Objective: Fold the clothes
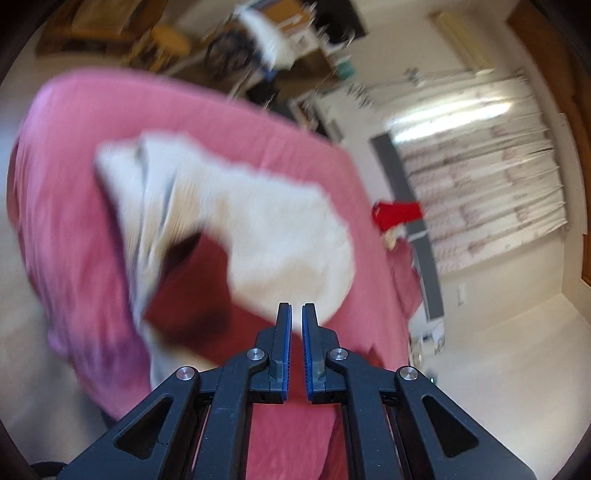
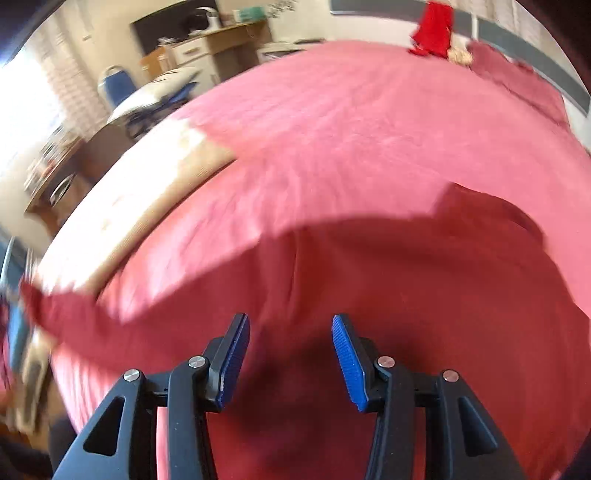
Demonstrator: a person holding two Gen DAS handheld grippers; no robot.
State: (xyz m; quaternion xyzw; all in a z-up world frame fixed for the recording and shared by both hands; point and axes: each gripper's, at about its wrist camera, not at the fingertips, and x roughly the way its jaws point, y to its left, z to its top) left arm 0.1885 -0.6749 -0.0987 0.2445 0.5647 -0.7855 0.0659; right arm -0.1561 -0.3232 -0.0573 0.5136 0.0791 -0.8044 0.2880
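Note:
A cream-white garment (image 1: 266, 225) lies rumpled on a pink bedsheet (image 1: 74, 192); it is blurred, and one part is folded over along its left side. My left gripper (image 1: 296, 314) hovers over the garment's near edge, shut to a thin slit with nothing between its blue pads. In the right wrist view my right gripper (image 2: 290, 328) stands open above the pink sheet (image 2: 369, 129), over a dark shadowed patch, holding nothing. A cream band (image 2: 155, 188) runs along the bed's left side; I cannot tell whether it is cloth or mattress.
A red item (image 1: 397, 216) (image 2: 434, 29) sits at the bed's far end. Patterned curtains (image 1: 480, 166) cover a bright window. A wooden desk with clutter (image 2: 221, 40) and a blue chair (image 2: 116, 86) stand beyond the bed's left side.

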